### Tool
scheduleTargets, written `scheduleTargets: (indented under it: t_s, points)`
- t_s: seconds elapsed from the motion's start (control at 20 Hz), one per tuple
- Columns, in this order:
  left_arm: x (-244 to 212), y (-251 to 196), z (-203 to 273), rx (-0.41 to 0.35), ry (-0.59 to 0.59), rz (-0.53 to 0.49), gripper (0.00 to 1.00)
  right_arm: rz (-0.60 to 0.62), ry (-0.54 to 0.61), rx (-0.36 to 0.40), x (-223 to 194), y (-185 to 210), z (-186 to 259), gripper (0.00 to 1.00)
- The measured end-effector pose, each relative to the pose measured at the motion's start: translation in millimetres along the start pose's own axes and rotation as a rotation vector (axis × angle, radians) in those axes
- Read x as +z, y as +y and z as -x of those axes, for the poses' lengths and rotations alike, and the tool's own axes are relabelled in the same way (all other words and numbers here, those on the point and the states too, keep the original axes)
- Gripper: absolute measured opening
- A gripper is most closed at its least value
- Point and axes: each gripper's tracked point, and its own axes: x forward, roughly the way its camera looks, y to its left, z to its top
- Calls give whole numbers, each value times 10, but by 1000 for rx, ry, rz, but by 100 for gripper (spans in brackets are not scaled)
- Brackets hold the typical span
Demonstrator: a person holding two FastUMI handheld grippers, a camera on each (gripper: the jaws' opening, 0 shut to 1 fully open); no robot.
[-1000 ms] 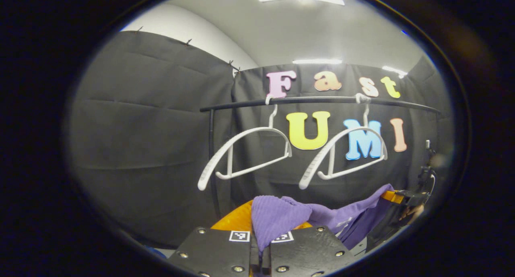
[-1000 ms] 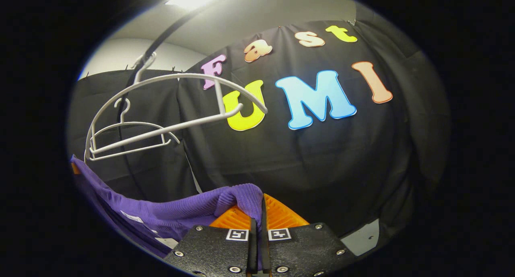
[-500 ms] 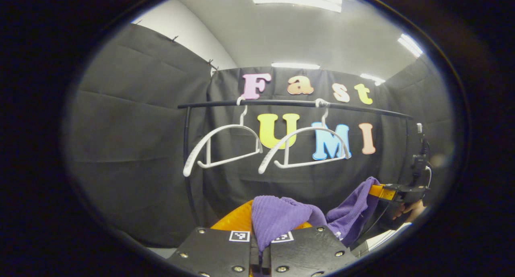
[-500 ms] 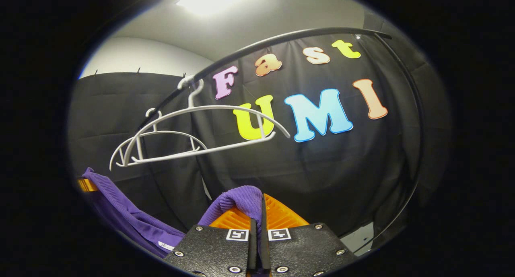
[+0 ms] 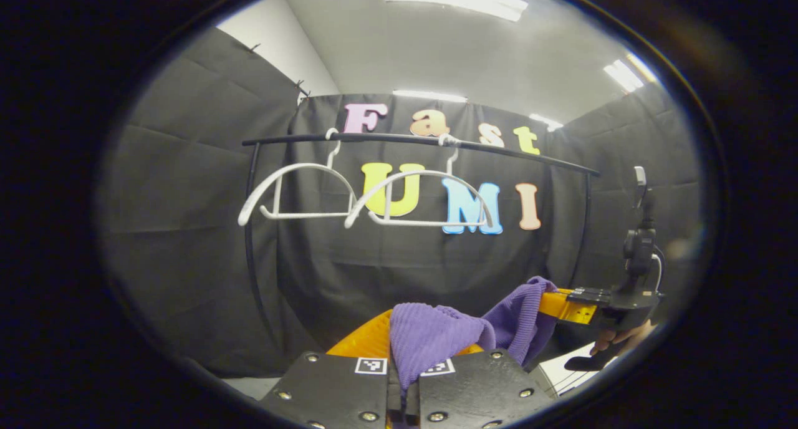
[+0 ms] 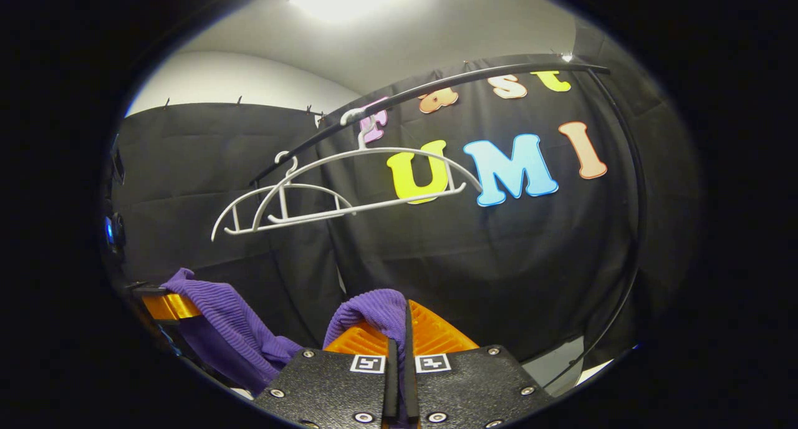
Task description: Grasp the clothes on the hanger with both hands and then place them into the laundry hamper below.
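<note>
Purple ribbed garment [image 5: 430,338] sags, apparently knit.

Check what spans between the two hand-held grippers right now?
The purple ribbed knit garment sags between the left hand-held gripper and right hand-held gripper, in the left gripper view.

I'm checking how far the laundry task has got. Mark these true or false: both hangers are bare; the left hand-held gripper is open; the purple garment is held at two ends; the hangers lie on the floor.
1. Both white hangers are bare: true.
2. The left hand-held gripper is open: false, it is shut on the purple garment.
3. The garment is held at two ends: true, the right hand-held gripper also pinches it.
4. The hangers lie on the floor: false, they hang from the black rail.
</note>
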Motion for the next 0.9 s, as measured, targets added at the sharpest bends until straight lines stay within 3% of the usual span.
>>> scheduleTargets:
  t_s: [0.3, 0.55, 0.9]
  points:
    - [-590, -234, 68, -57, 60, 17, 0, 38, 127, 14, -665, 189, 257, 4]
    - [-1241, -262, 19, -53, 164, 11, 0, 60, 241, 6, -1283, 190, 395, 4]
    - [-2179, -194, 42, -14, 329, 2, 0, 79, 400, -70, -2084, -28, 472, 5]
